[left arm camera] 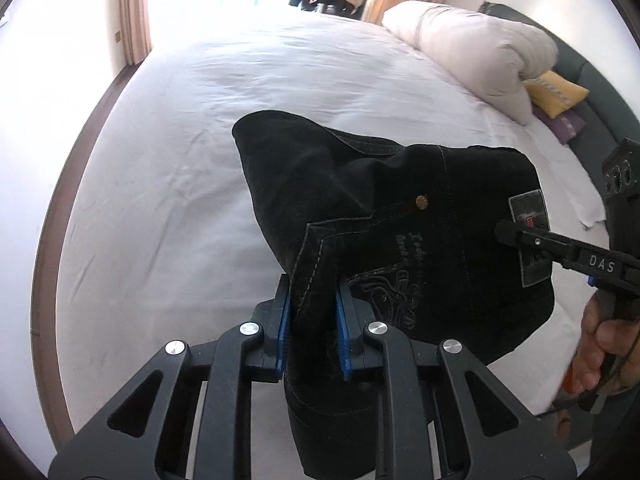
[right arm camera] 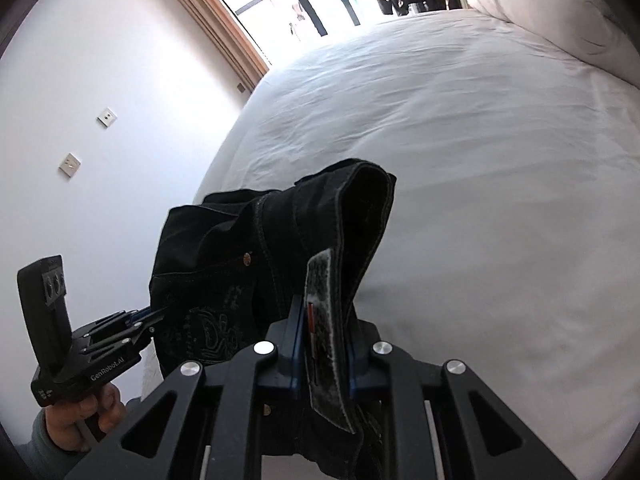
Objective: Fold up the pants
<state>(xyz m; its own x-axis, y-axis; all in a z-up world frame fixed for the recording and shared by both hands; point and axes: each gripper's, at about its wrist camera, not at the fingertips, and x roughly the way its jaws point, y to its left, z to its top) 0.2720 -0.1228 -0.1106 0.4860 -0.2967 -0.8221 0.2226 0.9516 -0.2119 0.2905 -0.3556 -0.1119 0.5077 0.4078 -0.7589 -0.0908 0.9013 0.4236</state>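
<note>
Black denim pants point(left arm camera: 400, 208) held above white-sheeted bed point(left arm camera: 200, 120), left tongs point(left arm camera: 312, 332) and right tongs point(right arm camera: 322, 344) both clamped on waistband.

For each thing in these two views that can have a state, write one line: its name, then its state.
left gripper: shut on the pants' edge
right gripper: shut on the waistband by the patch
black pants: bunched, held up over the bed by both grippers
bed sheet: spread, lightly wrinkled
white duvet: rolled up at the bed's head
</note>
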